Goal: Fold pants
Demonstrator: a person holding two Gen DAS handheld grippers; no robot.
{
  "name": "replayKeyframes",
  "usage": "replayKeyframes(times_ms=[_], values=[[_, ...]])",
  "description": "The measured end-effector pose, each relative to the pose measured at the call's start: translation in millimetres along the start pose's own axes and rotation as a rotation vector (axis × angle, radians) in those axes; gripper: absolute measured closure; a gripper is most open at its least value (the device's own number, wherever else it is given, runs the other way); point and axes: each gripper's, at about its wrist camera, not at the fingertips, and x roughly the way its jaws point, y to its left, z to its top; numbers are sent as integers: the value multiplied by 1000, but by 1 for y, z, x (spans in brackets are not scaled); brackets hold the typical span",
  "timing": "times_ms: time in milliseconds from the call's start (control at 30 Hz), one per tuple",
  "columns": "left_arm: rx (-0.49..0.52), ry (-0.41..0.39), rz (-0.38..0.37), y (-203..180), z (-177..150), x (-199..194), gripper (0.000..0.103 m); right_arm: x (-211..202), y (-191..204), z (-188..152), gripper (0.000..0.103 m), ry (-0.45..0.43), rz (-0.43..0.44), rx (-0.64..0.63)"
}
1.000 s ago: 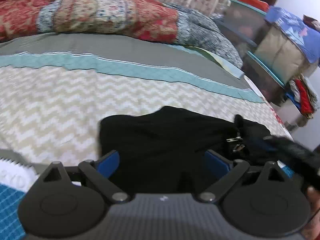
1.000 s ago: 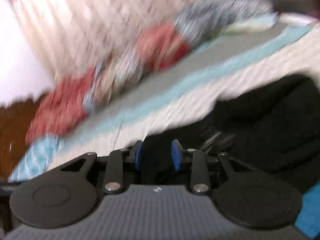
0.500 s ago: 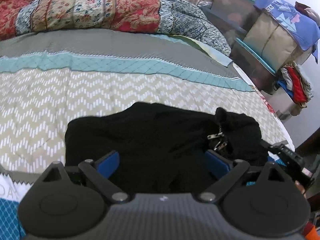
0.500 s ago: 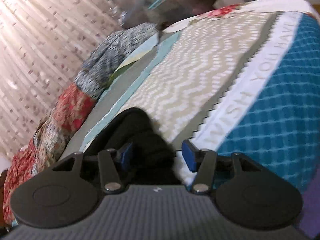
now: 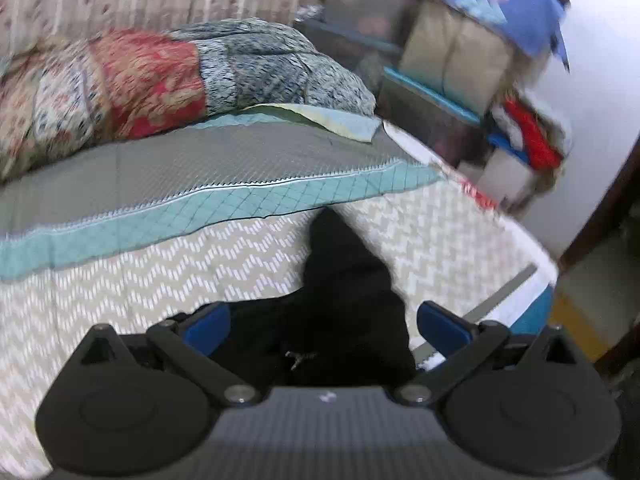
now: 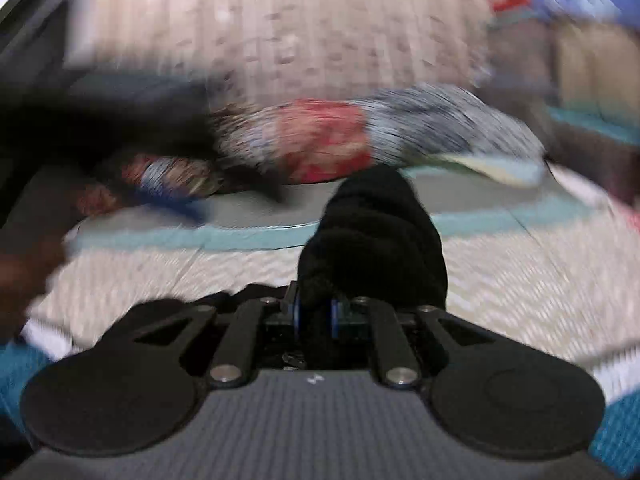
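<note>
The black pants [image 5: 344, 280] lie bunched on the chevron bedspread [image 5: 140, 280], rising in a narrow ridge toward the teal band. My left gripper [image 5: 324, 326] hovers over their near end. Its jaws are opening wide, and the cloth sits below and between the blue pads [image 5: 204, 326] without being pinched. In the blurred right wrist view, my right gripper [image 6: 316, 316] has its jaws closing, with the pads pressed on a bunch of the black pants [image 6: 372, 232], which heaps up ahead of the fingers.
A patchwork quilt [image 5: 140, 80] is piled at the far side of the bed. Stacked storage boxes with clothes [image 5: 460, 80] stand beyond the right bed edge [image 5: 520, 240]. A dark blurred shape [image 6: 100, 128] fills the left of the right wrist view.
The left view has swung right and lifted, and the pants now look like a narrow ridge instead of a wide spread. The right gripper has narrowed from half open to pinching the black cloth.
</note>
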Motion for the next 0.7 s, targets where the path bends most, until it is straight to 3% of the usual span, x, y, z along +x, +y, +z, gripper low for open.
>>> replayKeyframes(times_ms=[67,133,167,200,333,467,633,700], values=[[17,61,48,0,0,15,3,-5,11,-2,87,-11,18,-33],[-10,98,62,8,-6,26,36,-8,19,-2,87,-19,43,-49],[-25,110,84,14,-10,29,64,-8,22,-1,87,-17,51,-57],[-49,113,91,21,-13,29,75,-6,24,-2,87,-13,55,-62],[-156,36,50,52,-26,-2,79,2,37,5,87,0,111,-66],[-217,-48,63,90,-47,-45,77,3,68,11,87,-5,206,-109],[-376,-12,115,151,-90,-60,75,33,113,-2,86,86,306,-190],[-410,11,152,167,-109,-50,65,55,124,-15,82,164,334,-214]])
